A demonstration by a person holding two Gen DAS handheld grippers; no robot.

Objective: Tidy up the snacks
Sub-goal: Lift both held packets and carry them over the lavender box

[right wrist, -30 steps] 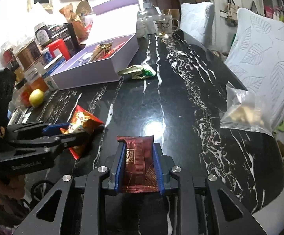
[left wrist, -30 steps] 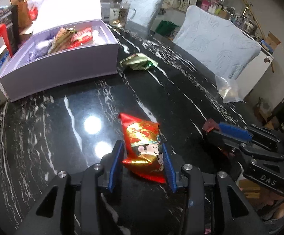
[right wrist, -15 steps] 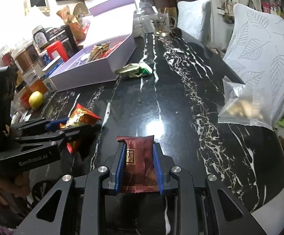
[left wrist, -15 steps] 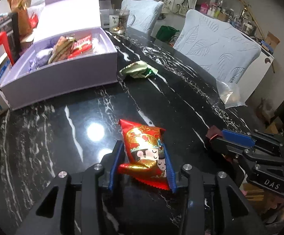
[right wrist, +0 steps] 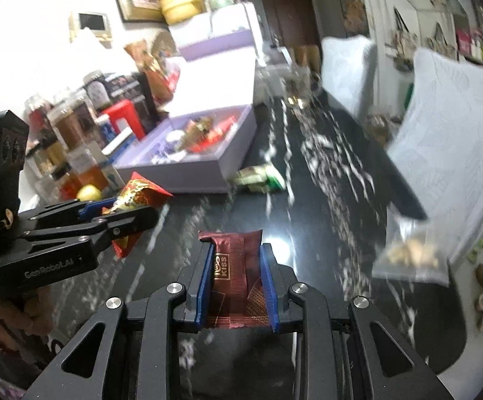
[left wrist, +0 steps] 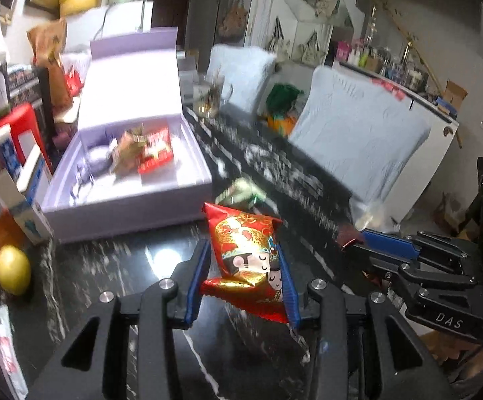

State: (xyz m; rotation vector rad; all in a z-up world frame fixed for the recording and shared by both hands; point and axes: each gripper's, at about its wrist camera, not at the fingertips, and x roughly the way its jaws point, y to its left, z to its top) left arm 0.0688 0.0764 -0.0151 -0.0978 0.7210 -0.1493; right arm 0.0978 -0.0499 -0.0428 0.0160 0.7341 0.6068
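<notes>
My left gripper (left wrist: 241,266) is shut on a red and gold snack packet (left wrist: 246,253) with a cartoon figure, held above the black marble table (left wrist: 141,300). My right gripper (right wrist: 236,263) is shut on a dark red KISS wafer packet (right wrist: 238,266), also off the table. In the right wrist view the left gripper (right wrist: 131,216) shows at the left with its red packet (right wrist: 138,193). An open lilac box (left wrist: 131,206) holding several snacks sits ahead at the left. A green snack packet (left wrist: 241,191) lies on the table beside the box's near right corner.
A clear bag of nuts (right wrist: 411,253) lies near the table's right edge. A yellow lemon (left wrist: 12,268), jars and cartons (right wrist: 74,140) crowd the left side. A glass mug (left wrist: 213,96) stands behind the box. Two padded pale chairs (left wrist: 358,146) line the far side.
Both grippers have risen with their packets, lifting them off the table. The left jaws tightened on the red packet. The view now tilts higher and is blurred by motion.
</notes>
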